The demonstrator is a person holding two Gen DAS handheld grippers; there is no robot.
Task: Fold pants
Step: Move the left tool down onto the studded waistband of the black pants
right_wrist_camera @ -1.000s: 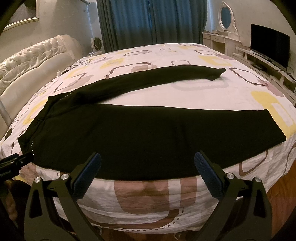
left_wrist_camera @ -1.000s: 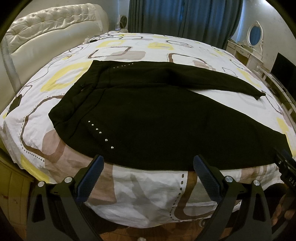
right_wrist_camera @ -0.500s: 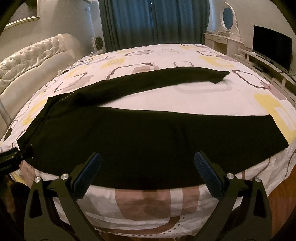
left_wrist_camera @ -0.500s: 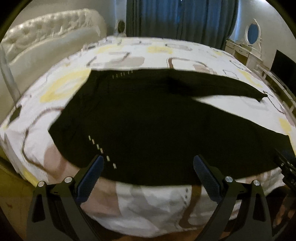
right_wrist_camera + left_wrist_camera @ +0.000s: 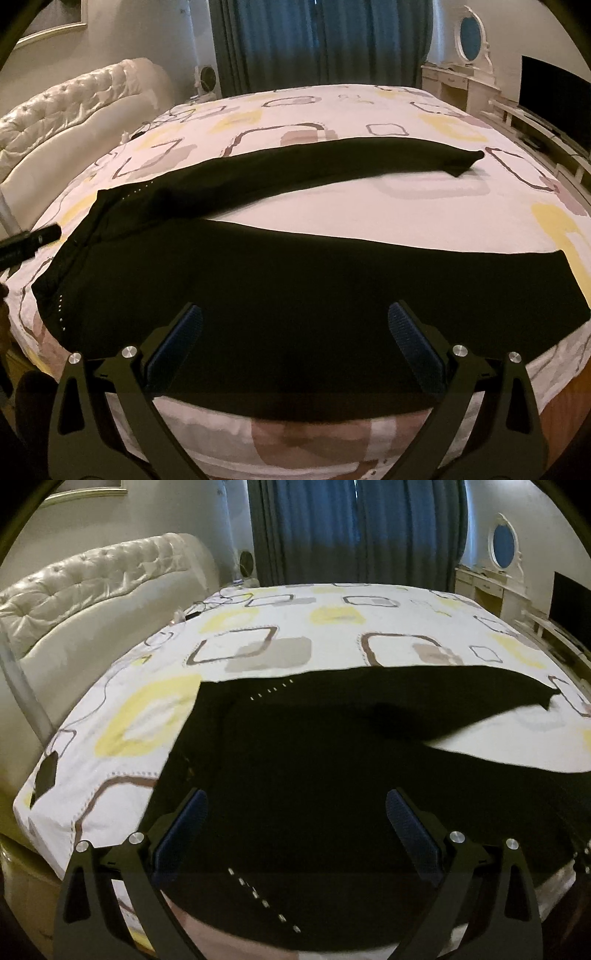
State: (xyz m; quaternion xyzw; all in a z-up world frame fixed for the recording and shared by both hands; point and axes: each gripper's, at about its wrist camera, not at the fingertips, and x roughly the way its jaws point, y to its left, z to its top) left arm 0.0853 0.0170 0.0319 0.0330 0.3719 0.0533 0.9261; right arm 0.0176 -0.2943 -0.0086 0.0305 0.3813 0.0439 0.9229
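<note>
Black pants lie flat on the bed just ahead of both wide-spread, empty tools: left tool, right tool. Legs run rightward, waistband left.

A bed with a white sheet patterned in yellow and brown squares carries everything. Black pants lie flat on it, legs spread apart.

Both grippers have black angular frames, silver screw heads and ribbed dark-blue pads on their fingers.
</note>
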